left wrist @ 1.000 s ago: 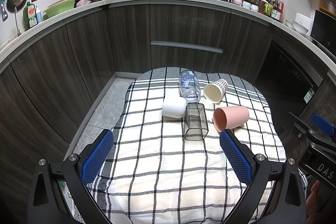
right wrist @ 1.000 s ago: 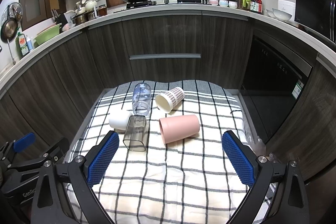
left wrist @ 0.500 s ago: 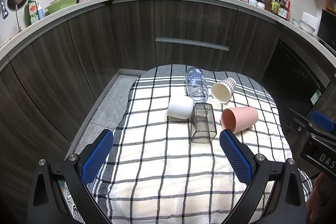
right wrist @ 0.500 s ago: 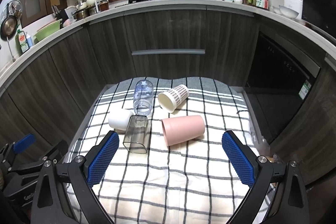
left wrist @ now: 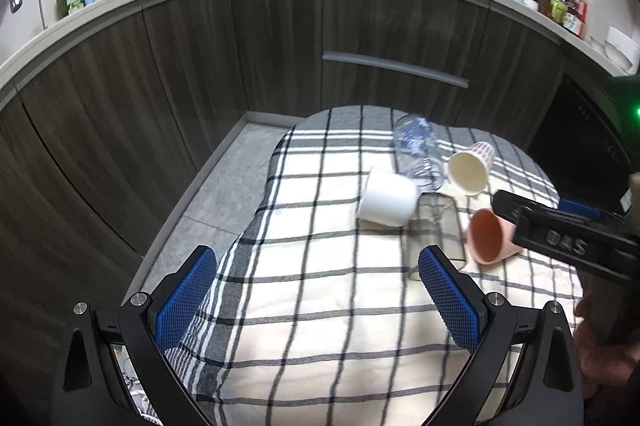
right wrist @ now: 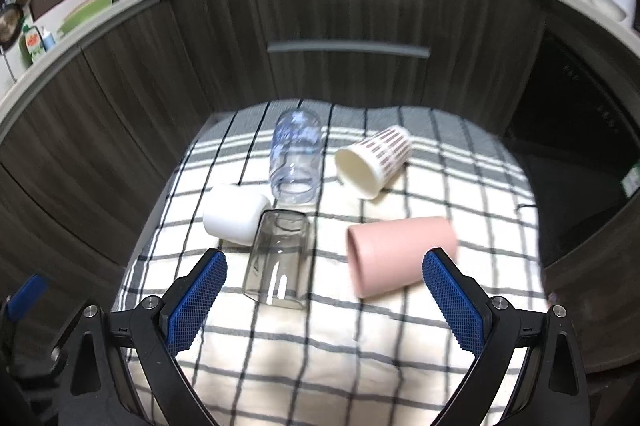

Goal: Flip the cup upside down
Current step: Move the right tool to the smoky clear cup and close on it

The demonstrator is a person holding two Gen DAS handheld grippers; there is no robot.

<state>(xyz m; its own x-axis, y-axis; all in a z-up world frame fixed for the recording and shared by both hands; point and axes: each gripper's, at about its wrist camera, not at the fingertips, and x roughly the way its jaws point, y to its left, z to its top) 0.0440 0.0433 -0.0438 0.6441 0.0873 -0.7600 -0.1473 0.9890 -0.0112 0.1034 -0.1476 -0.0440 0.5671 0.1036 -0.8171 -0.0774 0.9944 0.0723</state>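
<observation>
Left wrist view: the left gripper (left wrist: pixel 318 290) is wide open and holds nothing. Its blue pads (left wrist: pixel 186 300) sit low over a checked cloth (left wrist: pixel 304 306) that covers the desk. Five cups lie on their sides in a bunch at the far right of the cloth. The white cup (left wrist: pixel 386 196) is on the left of the bunch. The grey cup (left wrist: pixel 436 226) lies just beside it, and they seem to touch. Behind them lies the clear cup (left wrist: pixel 418 150) with blue marks. The cream cup (left wrist: pixel 470 166) is to its right, with its mouth facing the camera. The pink cup (left wrist: pixel 488 236) is at the right, partly hidden by the right gripper (left wrist: pixel 560 226), which comes in from the right edge. Dark wood cupboards (left wrist: pixel 280 42) stand behind.

Right wrist view: the right gripper (right wrist: pixel 324 290) is wide open too, and nothing is in it. The grey cup (right wrist: pixel 280 258) and the pink cup (right wrist: pixel 400 254) lie on the cloth (right wrist: pixel 320 346) between its blue pads (right wrist: pixel 452 300), a little ahead of them. The pink cup's mouth points left, and the right pad overlaps its far end. The white cup (right wrist: pixel 234 212) touches the grey one. The clear cup (right wrist: pixel 296 156) and the cream cup (right wrist: pixel 372 160), with dark dashes on its side, lie farther back. A bit of the left gripper (right wrist: pixel 28 296) shows at the left edge. The picture is a little blurry.
</observation>
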